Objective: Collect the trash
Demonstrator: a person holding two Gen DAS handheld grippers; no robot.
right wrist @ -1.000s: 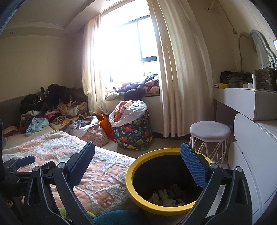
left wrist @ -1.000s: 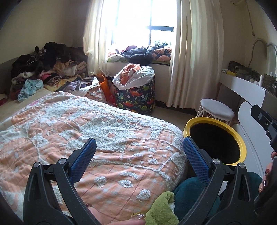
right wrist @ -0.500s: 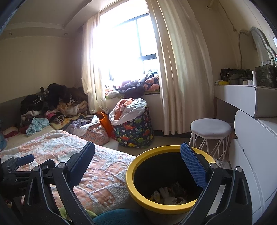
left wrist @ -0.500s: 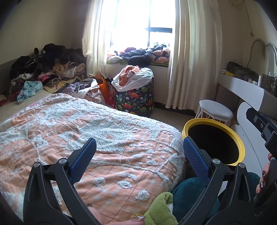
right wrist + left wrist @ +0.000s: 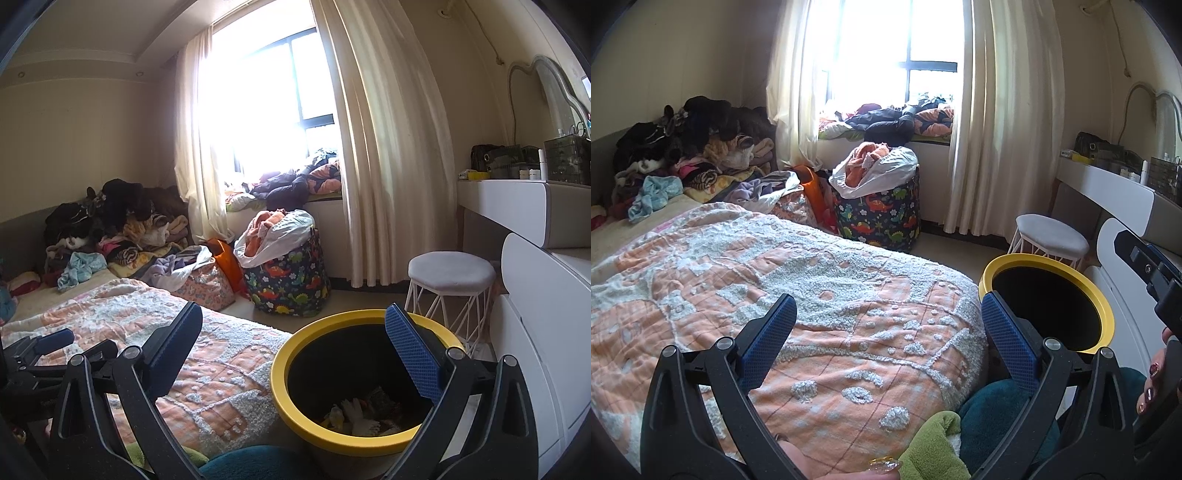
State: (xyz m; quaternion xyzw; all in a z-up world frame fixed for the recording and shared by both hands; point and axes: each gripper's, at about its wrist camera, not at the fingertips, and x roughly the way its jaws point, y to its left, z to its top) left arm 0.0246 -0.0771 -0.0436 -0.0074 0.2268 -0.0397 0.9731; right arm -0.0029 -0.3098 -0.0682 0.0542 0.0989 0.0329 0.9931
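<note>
Both tongs are held spread wide with nothing between the blue pads; the left tongs [image 5: 884, 336] hang over the quilted bed [image 5: 775, 295], the right tongs [image 5: 295, 354] over the near rim of the yellow-rimmed bin [image 5: 291, 406].

Little is changed against the frames of a second ago: the left view is shifted slightly, so that the bin [image 5: 1104, 314] is seen a touch lower and further right; in the right view the bin is brought marginally closer and more of its floor is exposed; neither pair of tongs is altered in spread.

The trash [image 5: 354, 413], pale crumpled scraps with some darker wrappers, is seen lying at the bottom of the bin, which stands on the floor between the bed's corner and the white drawers [image 5: 535, 350].

No loose litter is made out on the quilt; nothing is made out on the floor beside the stool [image 5: 450, 271]; the heaped clothes [image 5: 687, 147] at the bed's far end are laundry, not refuse, as far as can be judged.

It is judged that a drop is completed and the next item is being sought; whether any is left cannot be told.
</note>
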